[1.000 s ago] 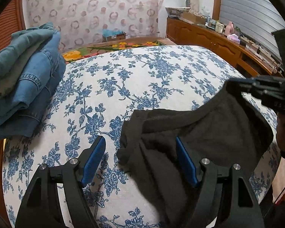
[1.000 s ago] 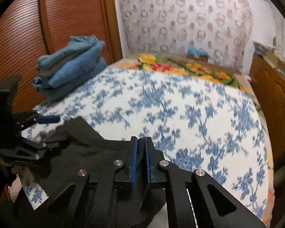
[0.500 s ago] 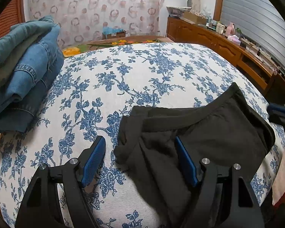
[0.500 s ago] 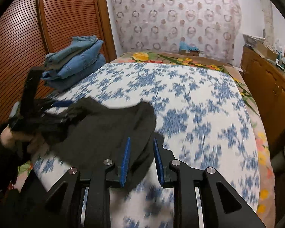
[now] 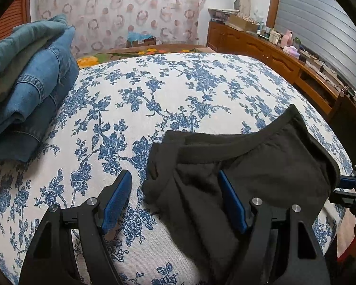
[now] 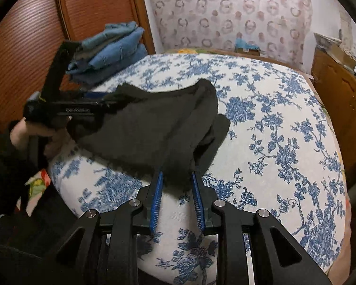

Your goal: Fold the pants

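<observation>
Between my left gripper's (image 5: 174, 198) spread fingers: black pants (image 5: 249, 166) on bedspread (image 5: 178, 90).
My right gripper (image 6: 177, 185) parted, cloth edge just ahead.

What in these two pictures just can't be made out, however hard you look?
- Black pants, left wrist view: near part hidden behind the left gripper and the bottom edge.
- Small items on the wooden dresser, left view: too small to identify.
- Near-left bedspread, right wrist view: motion-blurred.
- Jeans stack, right view: partly hidden behind the left gripper's body.
</observation>
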`<state>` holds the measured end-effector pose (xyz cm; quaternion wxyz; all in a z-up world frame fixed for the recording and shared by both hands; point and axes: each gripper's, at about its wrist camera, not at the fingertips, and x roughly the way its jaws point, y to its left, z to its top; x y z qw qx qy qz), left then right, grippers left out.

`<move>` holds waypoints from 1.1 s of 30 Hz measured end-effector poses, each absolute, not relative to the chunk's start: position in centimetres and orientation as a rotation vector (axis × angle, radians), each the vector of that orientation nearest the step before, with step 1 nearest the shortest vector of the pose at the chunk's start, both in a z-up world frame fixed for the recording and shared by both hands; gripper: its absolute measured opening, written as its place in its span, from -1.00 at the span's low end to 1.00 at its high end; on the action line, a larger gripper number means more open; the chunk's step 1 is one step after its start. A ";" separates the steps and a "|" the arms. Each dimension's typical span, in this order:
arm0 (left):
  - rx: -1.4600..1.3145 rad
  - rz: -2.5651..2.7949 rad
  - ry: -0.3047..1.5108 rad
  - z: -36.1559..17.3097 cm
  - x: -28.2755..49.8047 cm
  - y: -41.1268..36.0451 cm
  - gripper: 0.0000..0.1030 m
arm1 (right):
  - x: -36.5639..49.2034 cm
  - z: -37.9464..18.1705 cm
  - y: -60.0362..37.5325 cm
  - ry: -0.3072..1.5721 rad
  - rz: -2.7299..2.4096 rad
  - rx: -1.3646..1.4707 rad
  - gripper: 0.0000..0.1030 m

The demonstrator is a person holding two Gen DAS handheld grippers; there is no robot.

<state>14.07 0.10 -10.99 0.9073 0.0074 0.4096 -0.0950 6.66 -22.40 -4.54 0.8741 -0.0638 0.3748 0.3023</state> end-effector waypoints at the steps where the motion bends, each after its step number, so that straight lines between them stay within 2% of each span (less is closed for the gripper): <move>1: 0.015 -0.196 0.846 -11.0 14.1 0.1 0.47 | 6.7 -4.6 -22.4 0.778 0.630 -0.143 -0.55; 2: 0.015 -0.196 0.846 -11.0 14.1 0.1 0.47 | 6.7 -4.4 -22.5 0.768 0.634 -0.152 -0.79; 4: 0.014 -0.197 0.846 -11.0 14.1 0.1 0.47 | 6.4 -4.0 -22.7 0.749 0.622 -0.183 -0.86; 23: 0.016 -0.198 0.846 -11.1 14.0 0.1 0.48 | 6.4 -2.1 -26.5 0.715 0.518 -0.127 -0.89; 25: 0.017 -0.197 0.846 -11.1 14.0 0.1 0.48 | 6.6 -1.8 -26.3 0.704 0.510 -0.112 -0.73; 26: 0.016 -0.197 0.845 -11.1 14.0 0.1 0.48 | 6.8 -1.8 -26.1 0.704 0.508 -0.105 -0.54; 33: 0.017 -0.198 0.846 -11.1 14.0 0.0 0.49 | 9.8 -3.0 -23.5 0.762 0.544 -0.067 -0.23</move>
